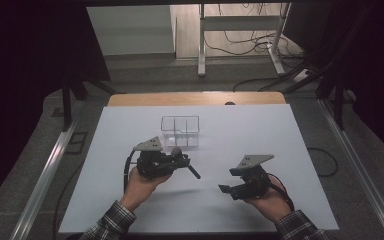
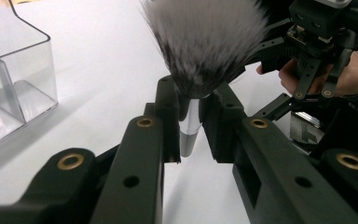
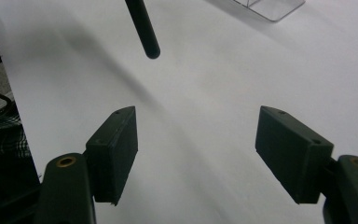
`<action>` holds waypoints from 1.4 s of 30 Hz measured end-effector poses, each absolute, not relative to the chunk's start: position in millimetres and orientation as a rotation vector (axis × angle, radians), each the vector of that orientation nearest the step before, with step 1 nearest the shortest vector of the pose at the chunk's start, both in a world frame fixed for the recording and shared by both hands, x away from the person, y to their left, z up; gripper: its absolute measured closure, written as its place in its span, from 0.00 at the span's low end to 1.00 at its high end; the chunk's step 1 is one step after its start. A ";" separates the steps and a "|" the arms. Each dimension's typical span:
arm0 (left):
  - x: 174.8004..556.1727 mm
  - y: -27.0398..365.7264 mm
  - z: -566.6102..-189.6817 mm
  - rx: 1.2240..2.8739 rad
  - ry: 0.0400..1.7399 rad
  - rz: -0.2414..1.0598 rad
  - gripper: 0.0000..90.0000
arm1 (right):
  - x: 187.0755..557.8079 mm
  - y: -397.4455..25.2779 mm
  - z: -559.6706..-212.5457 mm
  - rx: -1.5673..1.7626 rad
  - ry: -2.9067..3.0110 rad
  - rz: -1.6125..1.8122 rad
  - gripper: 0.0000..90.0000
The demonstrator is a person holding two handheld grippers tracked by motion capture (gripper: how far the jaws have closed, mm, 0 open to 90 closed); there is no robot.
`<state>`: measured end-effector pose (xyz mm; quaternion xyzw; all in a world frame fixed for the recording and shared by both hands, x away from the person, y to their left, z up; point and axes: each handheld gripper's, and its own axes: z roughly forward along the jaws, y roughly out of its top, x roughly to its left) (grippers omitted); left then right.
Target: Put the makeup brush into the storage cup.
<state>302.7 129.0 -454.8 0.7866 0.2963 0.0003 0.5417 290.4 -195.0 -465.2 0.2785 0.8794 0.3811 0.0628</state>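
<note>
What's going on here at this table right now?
A person holds a gripper in each hand over a white table. The left gripper is clamped on the silver neck of a makeup brush, its black handle pointing toward the right gripper, which is open with nothing between its jaws. A clear divided organizer sits just beyond, with no brush in it.

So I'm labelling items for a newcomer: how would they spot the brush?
On the white table, find the left tool, just in front of the clear divided box. The makeup brush is clamped there: fluffy grey-black bristles, silver ferrule, slim black handle.
</note>
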 end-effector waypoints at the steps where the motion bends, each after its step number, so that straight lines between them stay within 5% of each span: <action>1: 302.7 129.3 -454.8 1.869 0.704 0.001 0.85 | 290.1 -195.6 -465.4 0.840 2.659 1.147 0.33; 11: 304.6 131.6 -453.9 1.876 0.705 0.006 0.85 | 287.2 -200.9 -464.1 0.834 2.657 1.150 0.32; 23: 307.0 134.5 -448.5 1.879 0.711 0.036 0.85 | 288.2 -211.4 -469.3 0.882 2.658 1.159 0.11; 42: 320.9 132.2 -433.9 1.907 0.696 0.098 0.85 | 284.4 -234.6 -472.9 0.955 2.629 1.057 0.02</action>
